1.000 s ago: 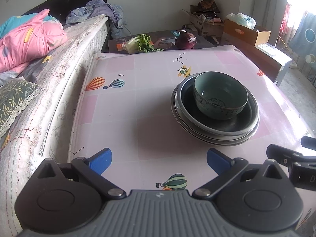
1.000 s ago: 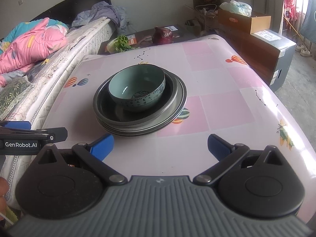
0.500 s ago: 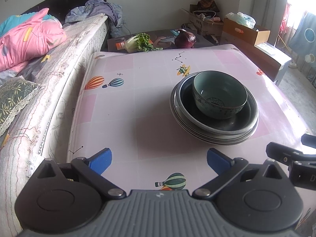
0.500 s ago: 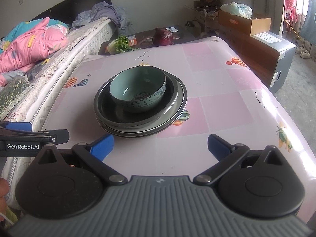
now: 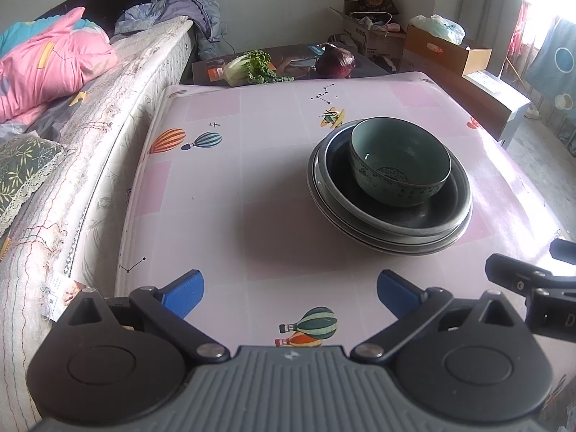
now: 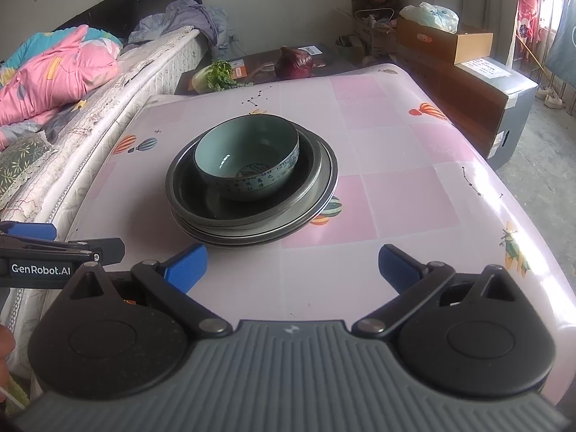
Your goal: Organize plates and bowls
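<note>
A teal ceramic bowl [image 5: 399,165] sits upright in a stack of grey metal plates [image 5: 388,230] on the pink table. The bowl [image 6: 248,162] and the plates [image 6: 252,216] also show in the right wrist view. My left gripper [image 5: 289,289] is open and empty, near the table's front edge, left of the stack. My right gripper [image 6: 291,264] is open and empty, just in front of the stack. Each gripper shows at the edge of the other's view.
The pink table [image 5: 223,187] has balloon prints. A bed with a pink quilt [image 5: 46,72] runs along its left side. A cabbage [image 5: 248,68] and a purple onion [image 5: 334,61] lie behind the table. Cardboard boxes [image 6: 442,39] stand at the back right.
Both grippers have edged slightly toward the stack; the bowl and plates stay put. Both stay open.
</note>
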